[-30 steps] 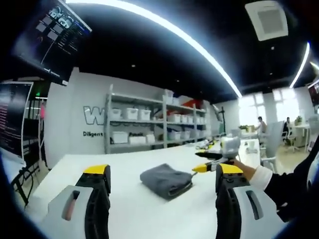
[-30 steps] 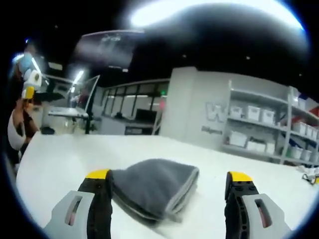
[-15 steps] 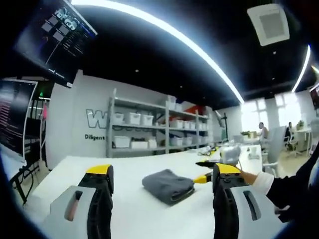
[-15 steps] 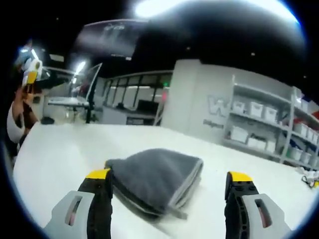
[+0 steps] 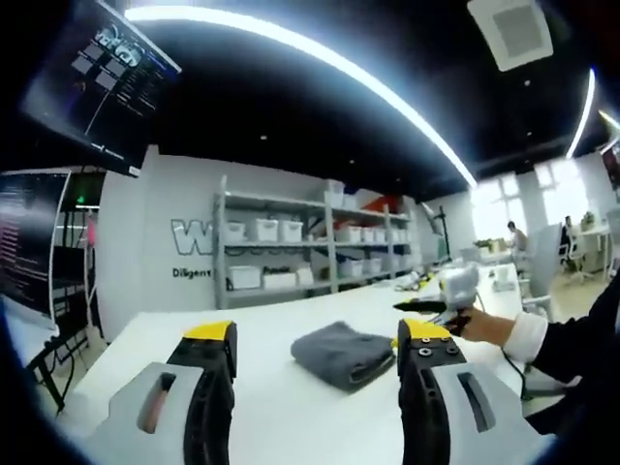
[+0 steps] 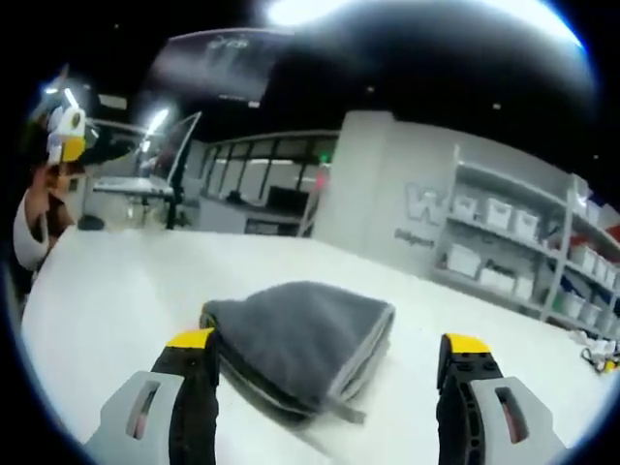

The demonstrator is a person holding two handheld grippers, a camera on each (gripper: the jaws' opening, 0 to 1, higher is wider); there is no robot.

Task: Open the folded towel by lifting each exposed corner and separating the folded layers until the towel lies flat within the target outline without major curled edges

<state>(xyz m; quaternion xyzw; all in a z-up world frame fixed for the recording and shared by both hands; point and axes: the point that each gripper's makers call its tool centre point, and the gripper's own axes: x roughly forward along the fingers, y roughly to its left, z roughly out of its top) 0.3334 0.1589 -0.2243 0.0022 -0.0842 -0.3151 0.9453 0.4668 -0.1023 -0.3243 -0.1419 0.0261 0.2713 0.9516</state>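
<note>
A grey towel [image 5: 342,351] lies folded on the white table [image 5: 145,334], a short way ahead of my left gripper [image 5: 317,331], which is open and holds nothing. From the right comes a hand holding my right gripper [image 5: 448,293], just beyond the towel's right side. In the right gripper view the towel [image 6: 302,339] shows its stacked layers along the near edge. My right gripper [image 6: 329,341] is open and low over the table. Its left fingertip [image 6: 191,339] is at the towel's near left corner. Far left, a hand holds up my left gripper [image 6: 62,133].
Metal shelving with white bins [image 5: 281,254] stands against the back wall beyond the table, also in the right gripper view [image 6: 504,242]. Dark monitors [image 5: 39,242] hang at the left. Small items [image 5: 412,281] lie at the table's far right end. A person [image 5: 513,237] sits far off by the windows.
The left gripper view has shifted, so the towel sits more central between its jaws. The right gripper has risen slightly beside the towel. The towel stays folded; both grippers remain open.
</note>
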